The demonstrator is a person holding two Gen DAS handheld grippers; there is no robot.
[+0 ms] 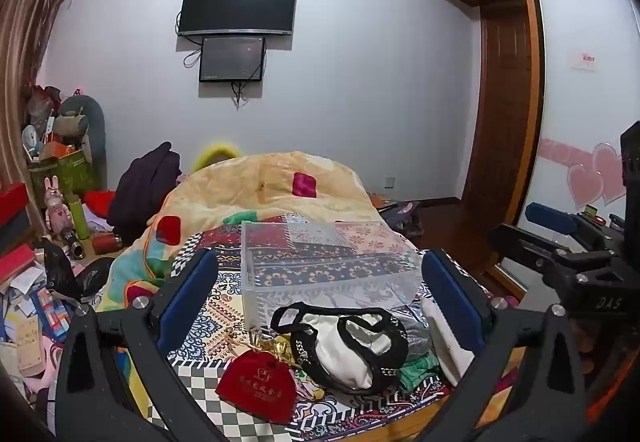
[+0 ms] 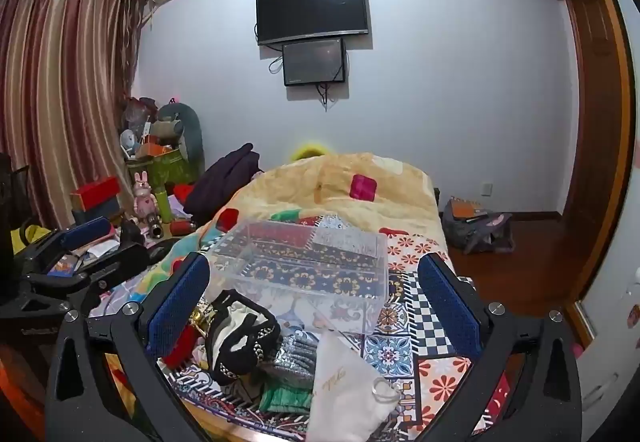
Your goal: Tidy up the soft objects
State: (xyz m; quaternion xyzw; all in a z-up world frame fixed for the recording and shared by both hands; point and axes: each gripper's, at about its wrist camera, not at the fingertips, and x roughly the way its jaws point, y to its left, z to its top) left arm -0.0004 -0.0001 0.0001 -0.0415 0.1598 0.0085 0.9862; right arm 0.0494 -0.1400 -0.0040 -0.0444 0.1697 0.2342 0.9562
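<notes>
Soft items lie on the patterned bedspread [image 1: 224, 314] near the bed's front edge: a red drawstring pouch [image 1: 258, 388], a white bag with black trim [image 1: 348, 346], a grey knitted piece [image 2: 294, 356], a green cloth [image 2: 286, 400] and a white cloth bag [image 2: 348, 386]. An empty clear plastic box [image 1: 320, 262] stands just behind them, also in the right wrist view [image 2: 308, 266]. My left gripper [image 1: 320, 294] is open and empty above the pile. My right gripper [image 2: 316, 302] is open and empty, over the white cloth bag.
A yellow patterned quilt [image 1: 256, 186] is heaped behind the box. Cluttered boxes, toys and a dark garment [image 1: 144, 182] fill the left side. A wooden wardrobe [image 1: 508, 114] and a backpack [image 2: 476, 226] on the floor are on the right.
</notes>
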